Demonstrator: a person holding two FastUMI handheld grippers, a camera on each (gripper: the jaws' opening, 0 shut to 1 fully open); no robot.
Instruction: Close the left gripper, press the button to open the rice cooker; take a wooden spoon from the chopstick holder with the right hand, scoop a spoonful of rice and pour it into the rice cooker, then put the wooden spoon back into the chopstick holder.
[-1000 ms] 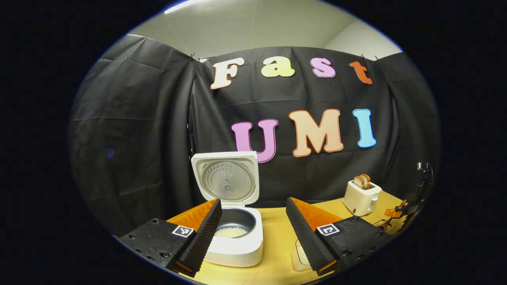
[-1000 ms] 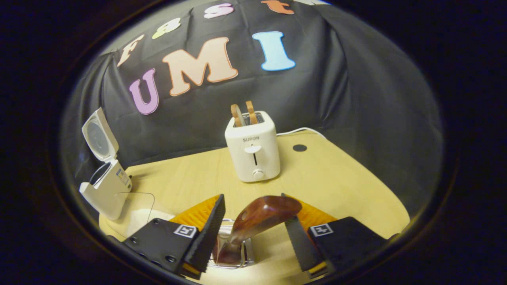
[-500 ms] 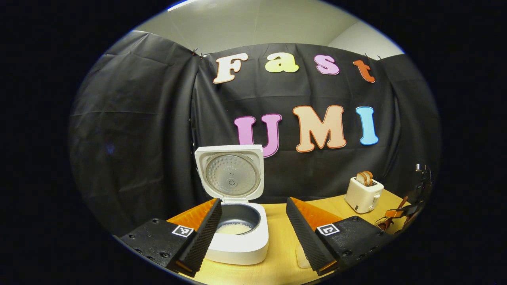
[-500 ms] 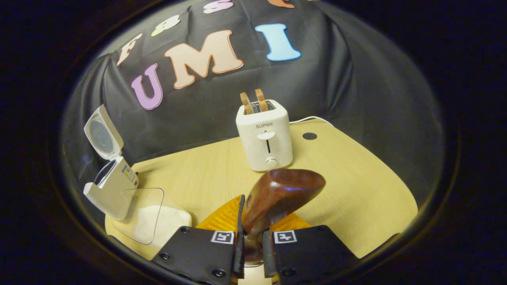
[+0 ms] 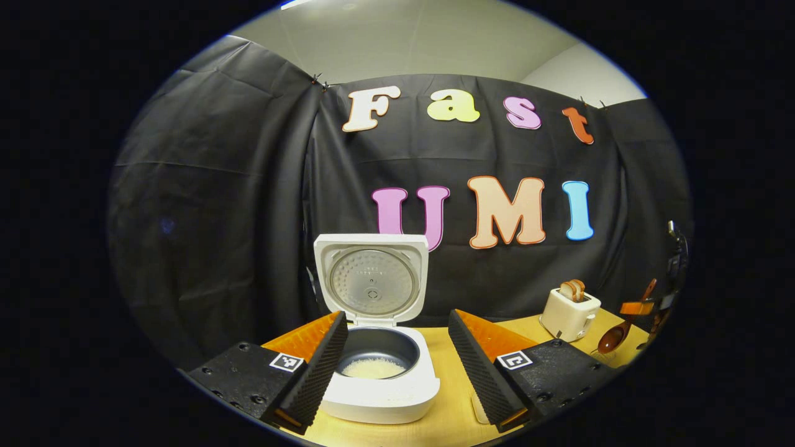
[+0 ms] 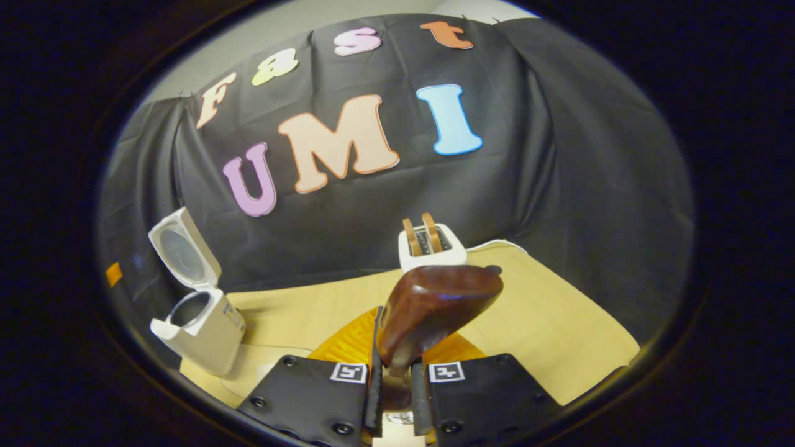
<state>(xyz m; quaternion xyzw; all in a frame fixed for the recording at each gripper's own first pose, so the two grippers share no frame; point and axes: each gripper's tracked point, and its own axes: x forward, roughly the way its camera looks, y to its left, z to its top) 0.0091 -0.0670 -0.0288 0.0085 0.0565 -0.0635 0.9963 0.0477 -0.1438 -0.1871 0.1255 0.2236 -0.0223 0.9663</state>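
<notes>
Spoon (image 6: 435,304) of dark wood sits pinched between the two fingers of the right gripper (image 6: 394,397), handle clamped low at the bottom of the right gripper view, bowl rearing up in front of the toaster (image 6: 433,248) and covering its lower body. One second ago those fingers stood spread around the spoon while it still leaned in the clear chopstick holder; half a second ago they had already closed on the handle. Since then the gripper has risen: the toaster has dropped lower behind the bowl, and the holder no longer appears under the fingers. In the left gripper view the same spoon (image 5: 613,336) hangs at the far right edge, bowl downward above the table (image 5: 447,416), beside the small toaster (image 5: 569,308); it sits higher and clearer of the table than before. Rice cooker (image 5: 380,366) stands open on the table, lid upright, white rice in the bottom of its pot; in the right gripper view it (image 6: 200,316) stands at far left, well apart from the spoon. Left gripper (image 5: 397,363) hovers with its fingers spread wide, holding nothing, the cooker between them and slightly nearer than a second ago.
</notes>
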